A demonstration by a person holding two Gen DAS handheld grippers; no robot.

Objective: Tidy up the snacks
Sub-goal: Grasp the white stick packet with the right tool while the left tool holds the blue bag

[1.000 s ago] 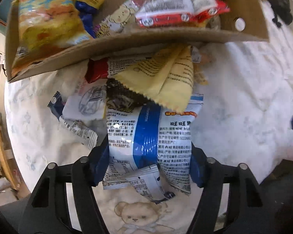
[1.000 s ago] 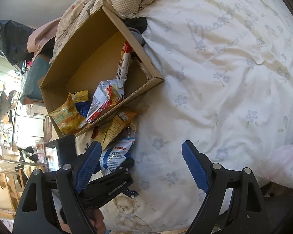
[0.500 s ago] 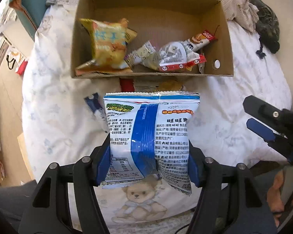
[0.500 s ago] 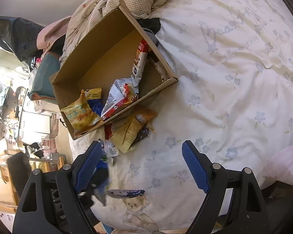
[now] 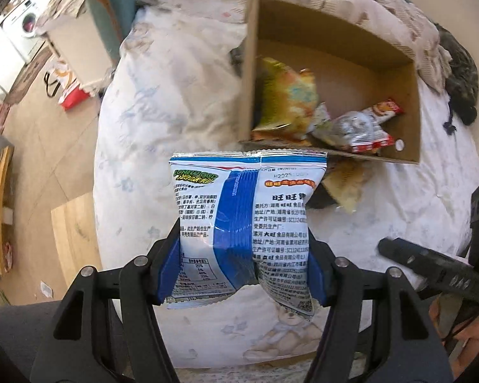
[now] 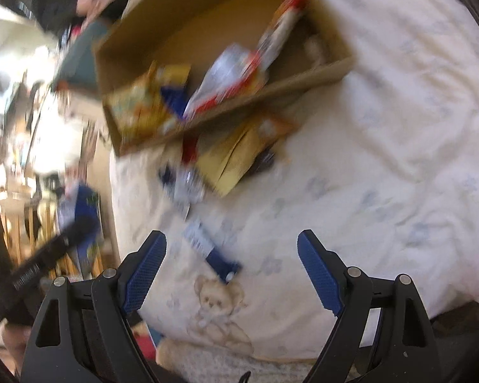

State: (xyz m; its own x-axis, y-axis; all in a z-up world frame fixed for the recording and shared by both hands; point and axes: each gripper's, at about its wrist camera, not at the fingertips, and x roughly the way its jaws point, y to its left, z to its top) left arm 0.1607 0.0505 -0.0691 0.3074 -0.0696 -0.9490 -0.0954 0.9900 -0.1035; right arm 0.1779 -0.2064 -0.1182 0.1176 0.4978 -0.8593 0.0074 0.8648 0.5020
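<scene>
My left gripper (image 5: 244,265) is shut on a blue and white snack bag (image 5: 244,223) and holds it up above the bed, short of the cardboard box (image 5: 408,108). The box holds a yellow bag (image 5: 287,95) and a red and silver packet (image 5: 361,127). My right gripper (image 6: 231,268) is open and empty over the bed, above a small blue and white packet (image 6: 207,245). A yellow packet (image 6: 236,156) and other loose packets lie in front of the box (image 6: 303,86). The right wrist view is blurred.
The bed has a white flowered sheet (image 5: 163,102) with a bear print (image 6: 214,300). A checked quilt (image 5: 399,9) and a dark cloth (image 5: 459,79) lie behind the box. The bed's left edge drops to a wooden floor (image 5: 44,146) with furniture.
My left gripper has lifted the blue and white bag off the pile and swung left, away from the box front. My right gripper has moved closer to the loose packets.
</scene>
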